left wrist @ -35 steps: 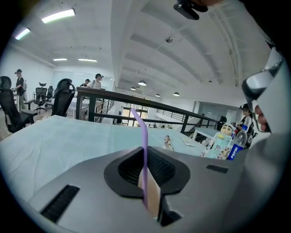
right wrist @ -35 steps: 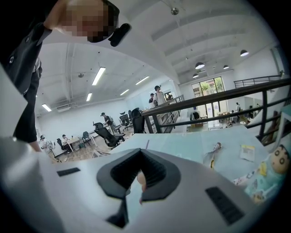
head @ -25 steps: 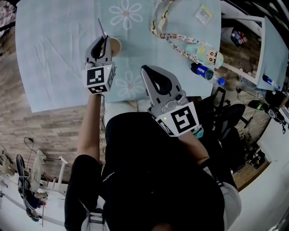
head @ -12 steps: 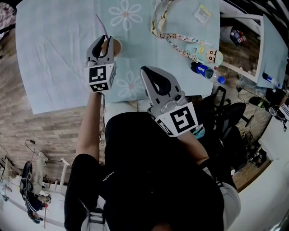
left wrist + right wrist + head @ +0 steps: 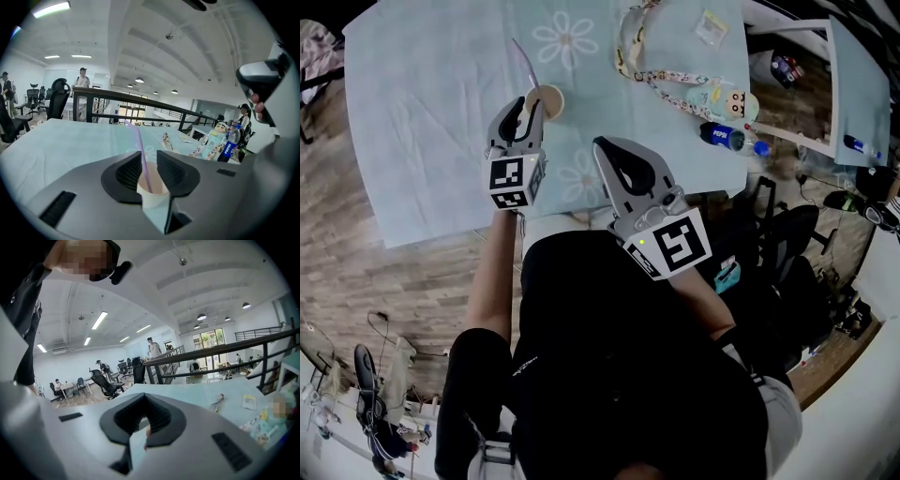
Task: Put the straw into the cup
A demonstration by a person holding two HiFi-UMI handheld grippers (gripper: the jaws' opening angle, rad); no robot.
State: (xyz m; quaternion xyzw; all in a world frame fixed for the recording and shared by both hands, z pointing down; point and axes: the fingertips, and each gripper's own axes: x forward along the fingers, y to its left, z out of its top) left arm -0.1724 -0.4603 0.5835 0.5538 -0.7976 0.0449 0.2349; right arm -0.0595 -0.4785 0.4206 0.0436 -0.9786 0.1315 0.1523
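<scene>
The left tongs [image 5: 525,105] have just been opening and now stand wide, with the pads off the straw [image 5: 141,157]. The straw leans in the paper cup [image 5: 153,203] between them, toward the near edge of the surface [image 5: 422,112]. I judge this a release, because the straw is in. The right tongs [image 5: 602,145] are closed, empty and held aside

Straight ahead of me the cup [image 5: 546,99] with its leaning straw [image 5: 523,61] is blocking the way. To its left the tablecloth [image 5: 422,112] is lying bare, leaving broad passage. Rightward, a lanyard [image 5: 647,70], a doll [image 5: 727,101] and a bottle [image 5: 727,138] are crowding the right side, narrowing my path there.
</scene>
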